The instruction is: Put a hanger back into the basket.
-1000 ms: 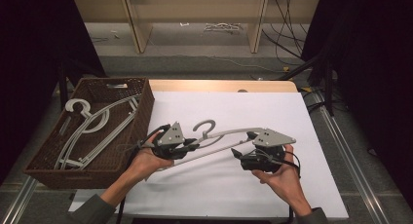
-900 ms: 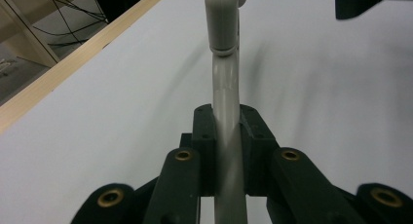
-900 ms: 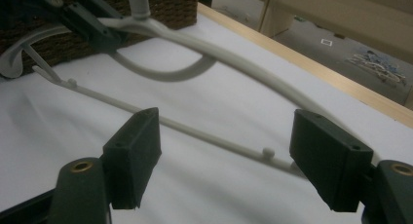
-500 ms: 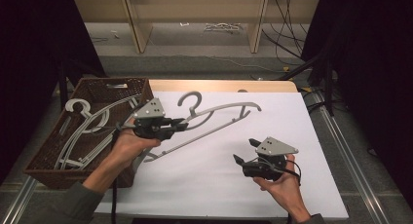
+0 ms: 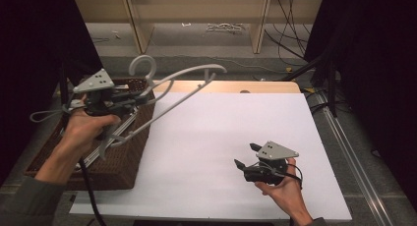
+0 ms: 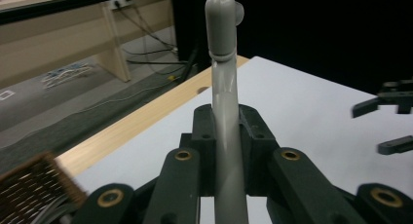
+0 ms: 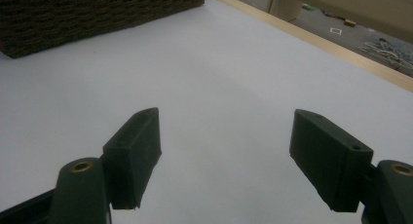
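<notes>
Hanger [image 5: 172, 83] clamped in left tool [image 5: 129, 96] — over basket [image 5: 123, 162].

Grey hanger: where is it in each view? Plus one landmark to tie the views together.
High view: the grey hanger is upper left, held up by the left gripper above the wicker basket.
Left gripper view: centre, clamped between the jaws, rising to the top edge.
Right gripper view: hanger not in it.
Shared landmark: the wicker basket.
</notes>
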`<move>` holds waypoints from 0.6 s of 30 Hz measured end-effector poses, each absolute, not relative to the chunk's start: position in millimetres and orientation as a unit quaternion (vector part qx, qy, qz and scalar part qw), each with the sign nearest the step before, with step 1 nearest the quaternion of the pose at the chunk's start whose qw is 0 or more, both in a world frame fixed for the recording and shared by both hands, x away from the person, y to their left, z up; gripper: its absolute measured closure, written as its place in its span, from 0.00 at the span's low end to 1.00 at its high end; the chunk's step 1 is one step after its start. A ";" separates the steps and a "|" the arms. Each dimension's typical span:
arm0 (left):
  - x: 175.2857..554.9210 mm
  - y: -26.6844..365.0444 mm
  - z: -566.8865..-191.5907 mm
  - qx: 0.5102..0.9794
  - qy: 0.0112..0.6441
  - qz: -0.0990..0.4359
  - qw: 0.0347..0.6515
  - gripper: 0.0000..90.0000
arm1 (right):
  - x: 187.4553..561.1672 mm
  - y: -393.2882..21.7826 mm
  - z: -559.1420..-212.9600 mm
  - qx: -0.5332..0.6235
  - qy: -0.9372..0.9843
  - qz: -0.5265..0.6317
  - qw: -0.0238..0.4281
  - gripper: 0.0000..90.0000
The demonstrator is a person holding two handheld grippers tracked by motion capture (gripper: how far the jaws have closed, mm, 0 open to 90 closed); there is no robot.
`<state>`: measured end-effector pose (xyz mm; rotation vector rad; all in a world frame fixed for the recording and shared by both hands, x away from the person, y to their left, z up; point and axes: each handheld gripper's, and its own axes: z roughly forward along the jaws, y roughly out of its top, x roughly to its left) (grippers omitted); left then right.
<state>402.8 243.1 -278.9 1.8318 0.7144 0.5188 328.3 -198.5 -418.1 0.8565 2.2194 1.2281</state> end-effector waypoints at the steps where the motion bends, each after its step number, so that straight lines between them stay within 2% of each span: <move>1: 404.0 250.2 -279.0 0.763 0.304 0.221 0.526 0.88 | 328.1 -198.5 -418.3 0.312 0.807 0.446 0.230 0.31; 9: 410.4 302.4 -288.3 0.744 0.341 0.261 0.512 0.88 | 326.1 -198.5 -420.5 0.312 0.805 0.449 0.229 0.31; 18: 415.9 351.7 -311.2 0.726 0.393 0.275 0.492 0.88 | 324.6 -198.3 -425.0 0.310 0.808 0.445 0.229 0.30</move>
